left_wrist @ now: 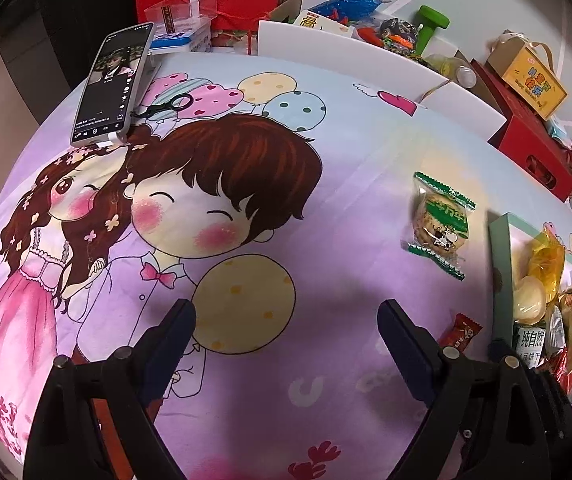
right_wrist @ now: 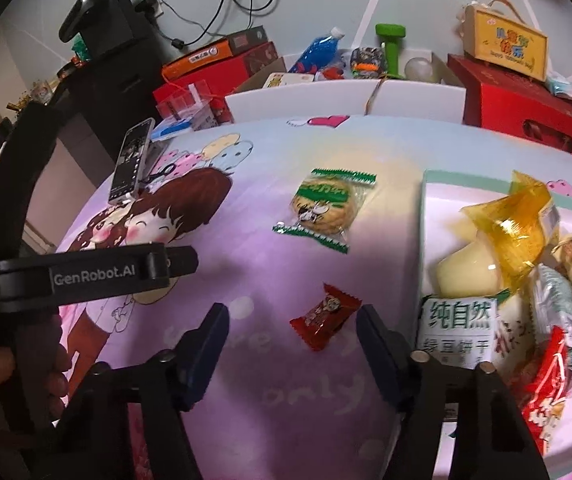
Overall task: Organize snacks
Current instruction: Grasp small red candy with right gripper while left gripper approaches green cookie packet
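A red-wrapped candy [right_wrist: 322, 316] lies on the cartoon-print cloth between the fingers of my right gripper [right_wrist: 290, 334]. It is close to the right finger, the pads do not press on it, and the jaws stand open. Farther back lies a green-wrapped biscuit [right_wrist: 326, 208]. To the right a teal-rimmed tray [right_wrist: 426, 208] holds several snacks, among them a yellow-wrapped jelly [right_wrist: 514, 224] and a green-bean biscuit pack [right_wrist: 458, 328]. My left gripper [left_wrist: 286, 312] hangs open over the cloth with nothing in it. The candy [left_wrist: 460, 330], the biscuit [left_wrist: 440, 224] and the tray [left_wrist: 500, 240] lie to its right.
A phone [left_wrist: 112, 84] leans at the back left of the cloth. Behind the table stand red boxes [right_wrist: 526, 116], a white box [right_wrist: 326, 96] of toys, a green dumbbell [right_wrist: 390, 48] and a yellow carton [right_wrist: 506, 46]. The left tool's black frame [right_wrist: 86, 276] reaches in from the left, with a hand below it.
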The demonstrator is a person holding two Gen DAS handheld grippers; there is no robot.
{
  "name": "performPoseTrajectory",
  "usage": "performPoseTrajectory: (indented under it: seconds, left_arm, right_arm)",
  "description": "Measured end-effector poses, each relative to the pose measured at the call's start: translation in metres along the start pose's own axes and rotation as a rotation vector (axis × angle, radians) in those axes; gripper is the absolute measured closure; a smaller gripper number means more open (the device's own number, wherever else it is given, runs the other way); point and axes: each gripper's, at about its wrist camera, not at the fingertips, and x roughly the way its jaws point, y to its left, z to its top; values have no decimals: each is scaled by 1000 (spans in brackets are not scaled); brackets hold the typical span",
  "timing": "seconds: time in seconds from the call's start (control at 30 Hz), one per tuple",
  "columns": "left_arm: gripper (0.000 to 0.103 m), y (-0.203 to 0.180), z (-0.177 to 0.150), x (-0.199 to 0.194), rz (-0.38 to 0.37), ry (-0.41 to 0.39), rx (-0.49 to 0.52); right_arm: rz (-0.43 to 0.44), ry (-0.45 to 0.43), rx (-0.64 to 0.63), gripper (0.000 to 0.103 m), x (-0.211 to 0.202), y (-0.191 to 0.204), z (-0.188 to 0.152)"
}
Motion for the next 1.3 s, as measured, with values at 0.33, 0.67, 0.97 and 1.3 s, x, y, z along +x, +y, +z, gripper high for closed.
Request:
performPoseTrajectory:
  seconds: [0.33,0.67,0.97,1.3]
  left_arm:
    - [11,-7,1,5,-5,13,10]
    - [11,-14,3,11,-8,31,23]
    - [11,-17,3,13,0,34,35]
    - [11,-20,6,6,-24,-6,34]
  right_arm:
    - [-83,30,-18,54,23,-3,0]
    - [-148,37,-64,69,33,-2,0]
    - [-160,32,-64,82,33,-5,1]
    - [-133,-31,-6,82,8,-18,12]
